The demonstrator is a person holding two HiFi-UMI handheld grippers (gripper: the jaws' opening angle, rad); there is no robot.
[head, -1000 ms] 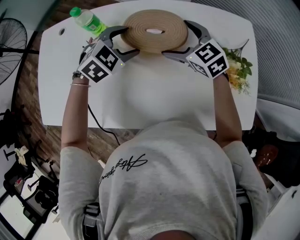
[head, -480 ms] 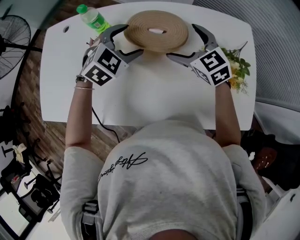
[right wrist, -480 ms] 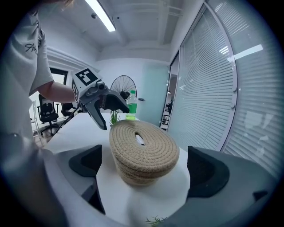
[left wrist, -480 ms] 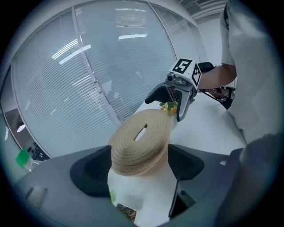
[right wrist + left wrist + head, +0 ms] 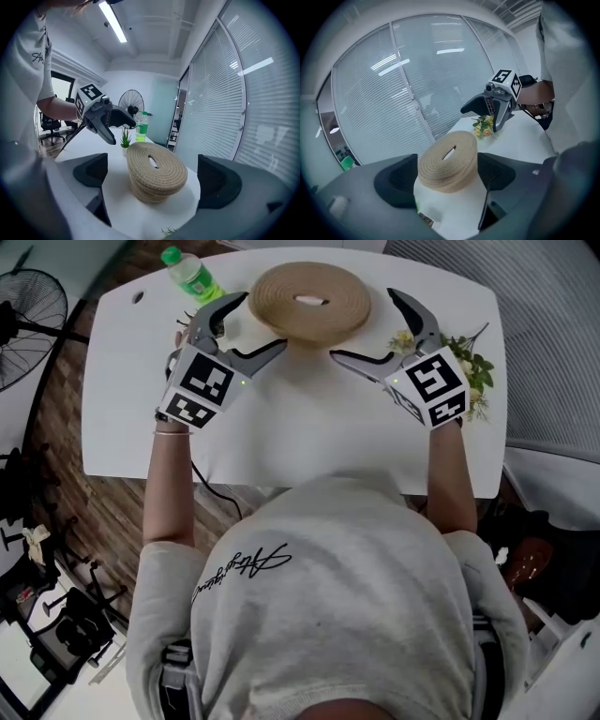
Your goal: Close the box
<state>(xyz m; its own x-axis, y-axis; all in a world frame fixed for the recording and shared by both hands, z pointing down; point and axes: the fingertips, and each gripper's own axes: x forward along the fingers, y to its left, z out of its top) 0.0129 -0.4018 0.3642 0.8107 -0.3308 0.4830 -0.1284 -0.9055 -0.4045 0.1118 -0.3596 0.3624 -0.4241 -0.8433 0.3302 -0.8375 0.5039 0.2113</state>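
Note:
A round woven rope box (image 5: 310,300) with its lid on sits at the far middle of the white table (image 5: 300,432). My left gripper (image 5: 258,324) hovers at its near left, open; its jaws have just been opening wider, and the pads touch nothing. At the near right my right gripper (image 5: 364,324) is open too, clear of the weave. In the left gripper view the box (image 5: 447,161) lies ahead between my dark pads (image 5: 396,180), with the right gripper (image 5: 490,105) beyond. The right gripper view shows the box (image 5: 157,176) and the left gripper (image 5: 110,123) behind it.
A green bottle (image 5: 192,276) stands at the table's far left corner, and a flower sprig (image 5: 472,367) lies at the right edge. The right gripper view shows a small green plant (image 5: 124,138) near the bottle (image 5: 141,127). A fan (image 5: 23,315) stands on the floor at left.
Both grippers have risen and drawn back a little from the box, which looks smaller and farther in both gripper views. The box itself has not moved.

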